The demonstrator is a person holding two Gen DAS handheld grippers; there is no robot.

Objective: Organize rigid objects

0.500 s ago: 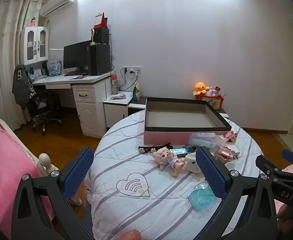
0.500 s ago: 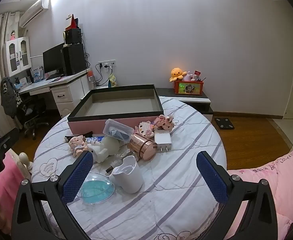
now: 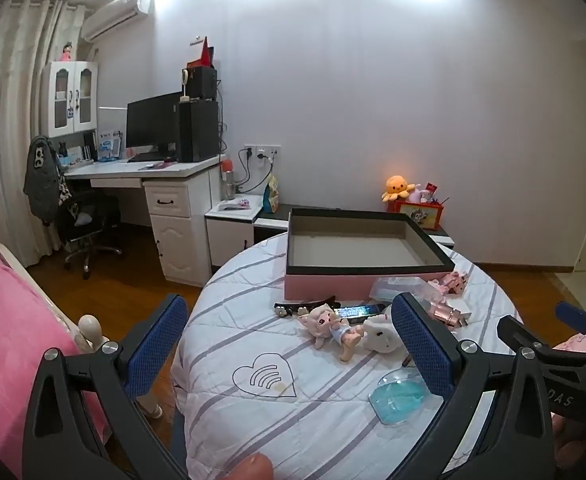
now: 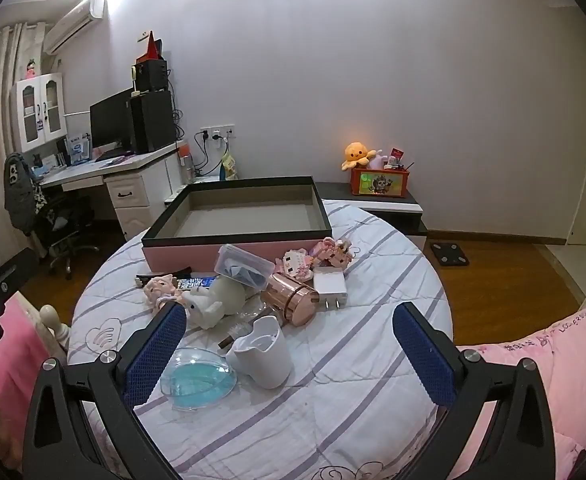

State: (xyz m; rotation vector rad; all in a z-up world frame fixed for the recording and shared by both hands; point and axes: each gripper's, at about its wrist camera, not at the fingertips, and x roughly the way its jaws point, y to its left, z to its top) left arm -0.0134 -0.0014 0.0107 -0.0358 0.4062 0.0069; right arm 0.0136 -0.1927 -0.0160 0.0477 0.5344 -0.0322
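A pink box with a black rim (image 3: 367, 268) (image 4: 237, 247) stands empty at the back of the round striped surface. In front of it lies a pile: a small doll (image 3: 333, 326) (image 4: 161, 290), a white figure (image 4: 213, 300), a clear case (image 4: 245, 266), a rose-gold cup (image 4: 291, 300), a white charger (image 4: 330, 282), pink toys (image 4: 325, 252), a white cup (image 4: 263, 352) and a blue clear lid (image 4: 197, 378) (image 3: 397, 398). My left gripper (image 3: 289, 354) is open and empty, near the pile's left side. My right gripper (image 4: 289, 360) is open and empty, with the white cup between its jaws' line of sight.
A desk with monitor (image 3: 153, 128), office chair (image 3: 87, 224) and low cabinet (image 3: 233, 228) stand at the back left. A toy box with an orange plush (image 4: 379, 180) sits on a low shelf. Pink bedding (image 4: 553, 364) lies right; wood floor (image 4: 501, 284) surrounds the round surface.
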